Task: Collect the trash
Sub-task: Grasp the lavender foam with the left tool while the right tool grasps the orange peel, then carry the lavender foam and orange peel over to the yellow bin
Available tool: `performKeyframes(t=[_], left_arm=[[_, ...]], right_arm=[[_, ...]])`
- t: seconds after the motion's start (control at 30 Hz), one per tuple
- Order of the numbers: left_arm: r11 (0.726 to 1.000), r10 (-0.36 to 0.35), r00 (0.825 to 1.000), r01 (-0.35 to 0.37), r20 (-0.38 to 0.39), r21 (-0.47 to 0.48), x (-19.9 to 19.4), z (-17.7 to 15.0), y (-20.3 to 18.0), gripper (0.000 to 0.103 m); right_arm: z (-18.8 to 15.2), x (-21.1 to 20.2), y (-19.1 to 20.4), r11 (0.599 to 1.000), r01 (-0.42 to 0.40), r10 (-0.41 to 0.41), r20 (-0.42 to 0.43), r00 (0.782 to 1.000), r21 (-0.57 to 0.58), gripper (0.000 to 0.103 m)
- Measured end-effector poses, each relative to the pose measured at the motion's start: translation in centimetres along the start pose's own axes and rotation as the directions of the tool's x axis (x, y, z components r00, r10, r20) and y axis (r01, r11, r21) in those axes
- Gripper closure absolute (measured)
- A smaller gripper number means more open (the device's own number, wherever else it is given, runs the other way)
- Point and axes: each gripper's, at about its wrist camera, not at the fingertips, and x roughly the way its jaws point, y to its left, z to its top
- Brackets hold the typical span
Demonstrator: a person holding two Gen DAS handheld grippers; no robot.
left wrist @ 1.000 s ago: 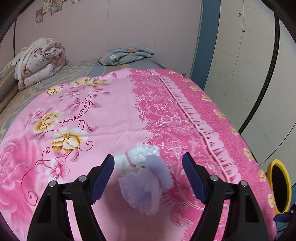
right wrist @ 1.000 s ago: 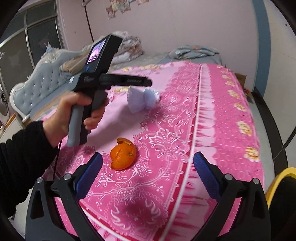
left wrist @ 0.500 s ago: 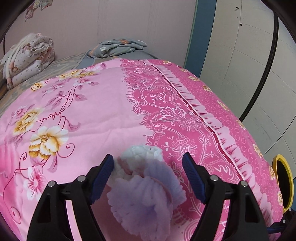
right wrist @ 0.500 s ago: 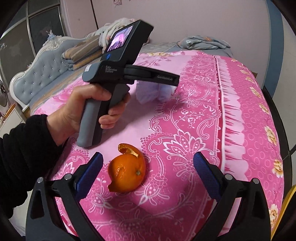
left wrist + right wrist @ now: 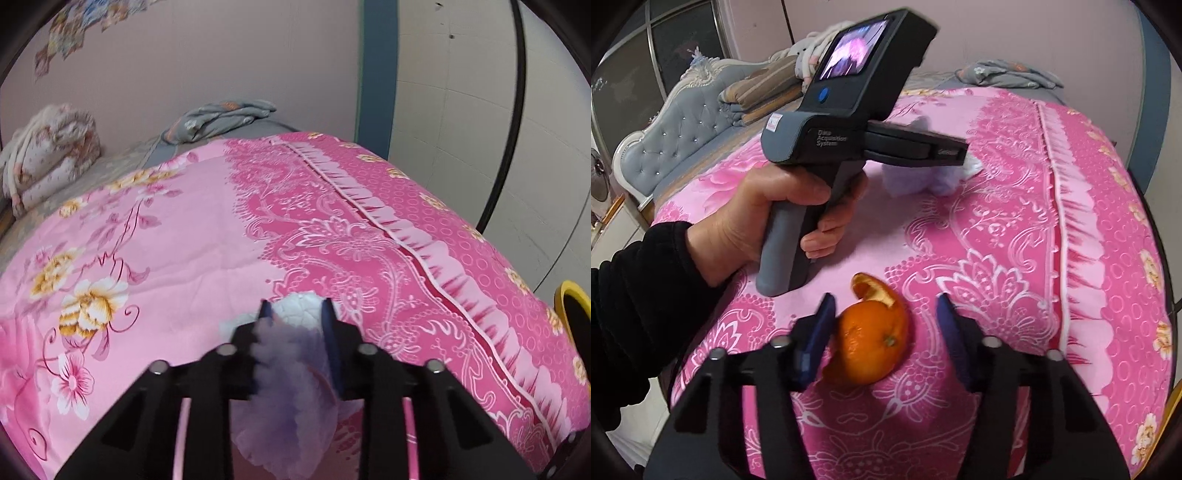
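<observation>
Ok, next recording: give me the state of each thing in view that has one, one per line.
Left tongs: just closed, shut on the crumpled tissue.
Crumpled tissue: pinched between the blue pads, still on the bedspread.
Right tongs: just been closing, partly open; left pad at the orange peel, right pad apart.
Orange peel: torn open, lying on the bedspread between the pads.
Yellow bin: open, beside the bed.

Even, soft indoor light; heavy fisheye warp.
Straight wall lines bow near dark, vignetted corners. The tissue wad [image 5: 291,398] and gripper fingers [image 5: 816,343] smear with motion blur; shadows on the pink bedspread [image 5: 184,236] are faint.
</observation>
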Motion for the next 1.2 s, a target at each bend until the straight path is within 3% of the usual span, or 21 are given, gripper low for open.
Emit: performKeyframes(t=[0.13, 0.43, 0.8, 1.2], left_arm=[[1.000, -0.004, 1.000, 0.004, -0.004, 0.027, 0.2, 0.0, -1.0, 0.092], [0.997, -0.056, 0.998, 0.056, -0.012, -0.048, -0.5, 0.3, 0.2, 0.092], [0.992, -0.092, 0.995, 0.094, 0.028, -0.088, -4.7, 0.8, 0.2, 0.092], [0.990, -0.079, 0.995, 0.086, 0.067, -0.108, -10.7, 0.1, 0.5, 0.092]], right_arm=[[0.0, 0.0, 0.4, 1.000, 0.002, -0.002, -0.001, 1.000, -0.008, 0.069], [-0.1, -1.5, -0.8, 0.999, -0.004, 0.003, 0.033, 0.999, 0.042, 0.076], [-1.0, -5.8, -1.4, 0.997, -0.003, -0.002, 0.066, 0.998, 0.080, 0.078], [-2.3, -11.9, -1.2, 0.995, 0.013, -0.027, 0.134, 0.991, 0.100, 0.078]])
